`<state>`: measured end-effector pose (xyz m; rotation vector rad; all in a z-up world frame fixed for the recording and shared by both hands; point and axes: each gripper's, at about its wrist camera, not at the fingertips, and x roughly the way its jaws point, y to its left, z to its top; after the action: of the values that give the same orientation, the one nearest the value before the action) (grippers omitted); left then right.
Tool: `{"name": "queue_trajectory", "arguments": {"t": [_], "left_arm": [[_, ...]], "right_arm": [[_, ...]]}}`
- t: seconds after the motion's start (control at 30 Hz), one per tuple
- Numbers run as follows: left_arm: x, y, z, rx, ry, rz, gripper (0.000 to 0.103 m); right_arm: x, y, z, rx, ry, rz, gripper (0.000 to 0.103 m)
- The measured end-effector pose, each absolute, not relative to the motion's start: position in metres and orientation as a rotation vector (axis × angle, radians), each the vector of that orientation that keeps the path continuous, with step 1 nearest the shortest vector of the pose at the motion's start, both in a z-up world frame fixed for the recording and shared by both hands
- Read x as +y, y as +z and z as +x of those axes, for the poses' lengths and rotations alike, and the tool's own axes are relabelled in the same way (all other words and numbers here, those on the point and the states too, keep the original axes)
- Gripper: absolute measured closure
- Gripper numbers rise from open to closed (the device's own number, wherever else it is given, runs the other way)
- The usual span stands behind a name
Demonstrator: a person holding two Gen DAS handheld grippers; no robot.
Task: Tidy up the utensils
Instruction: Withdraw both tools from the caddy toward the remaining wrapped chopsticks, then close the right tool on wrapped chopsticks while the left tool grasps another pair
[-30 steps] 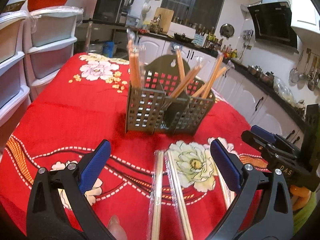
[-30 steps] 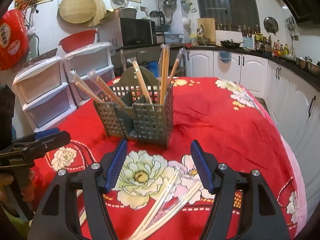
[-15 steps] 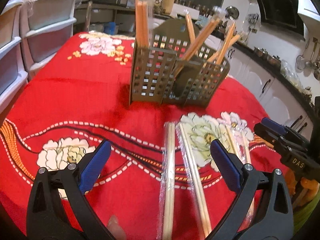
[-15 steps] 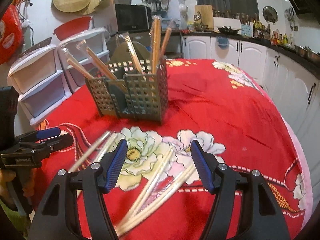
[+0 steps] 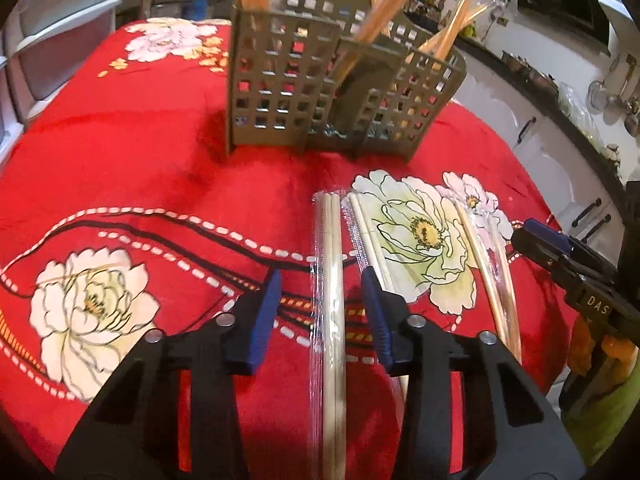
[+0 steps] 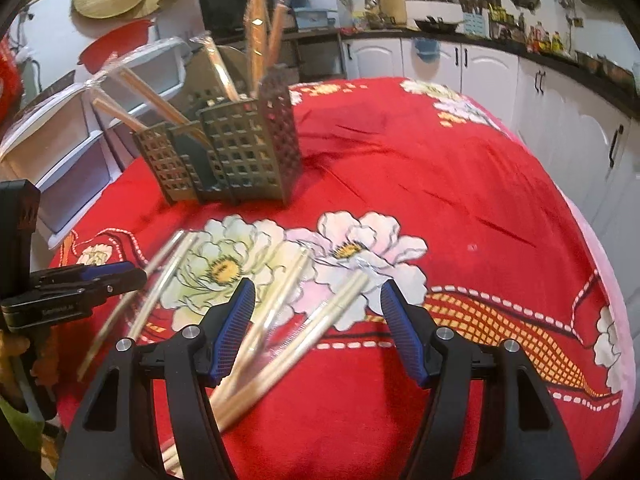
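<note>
A grey lattice utensil holder (image 5: 320,80) (image 6: 240,152) stands on the red floral tablecloth (image 5: 140,160) with several wrapped chopsticks upright in it. More wrapped chopstick pairs lie flat in front of it. My left gripper (image 5: 320,312) hangs low over one pair (image 5: 332,264). Its jaws are closing with that pair between them, and a gap shows on each side. My right gripper (image 6: 318,330) is closing slightly, still wide, over two other pairs (image 6: 328,316), with its pads clear of them. Each view shows the other gripper at its edge.
Another wrapped pair (image 5: 362,224) lies just right of the left gripper's pair, and two more (image 5: 480,264) lie further right. White plastic drawers (image 6: 80,120) stand beside the table. Kitchen cabinets (image 6: 480,68) run behind. The table's rim (image 6: 612,280) curves away at right.
Both grippers have dropped closer to the tablecloth and tipped downward. The left jaws have narrowed from wide open to closely flanking one chopstick pair. The right jaws have narrowed only slightly.
</note>
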<state>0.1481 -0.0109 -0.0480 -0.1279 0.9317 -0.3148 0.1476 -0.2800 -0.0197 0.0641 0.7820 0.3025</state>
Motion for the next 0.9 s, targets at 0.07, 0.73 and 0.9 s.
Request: {"name": "queue_trajectory", "arguments": {"t": [0.07, 0.73, 0.9], "left_arm": [[-0.013, -0.05, 0.154, 0.945, -0.313, -0.118, 0.075], [-0.029, -0.052, 0.2, 0.947, -0.26, -0.059, 0.076], [-0.029, -0.051, 0.207, 0.932, -0.245, -0.053, 0.088]], "right_arm": [[-0.282, -0.024, 0.152, 0.814, 0.301, 0.079, 0.05], [-0.285, -0.046, 0.209, 0.931, 0.267, 0.077, 0.087], [-0.291, -0.045, 0.215, 0.924, 0.289, 0.123, 0.089]]}}
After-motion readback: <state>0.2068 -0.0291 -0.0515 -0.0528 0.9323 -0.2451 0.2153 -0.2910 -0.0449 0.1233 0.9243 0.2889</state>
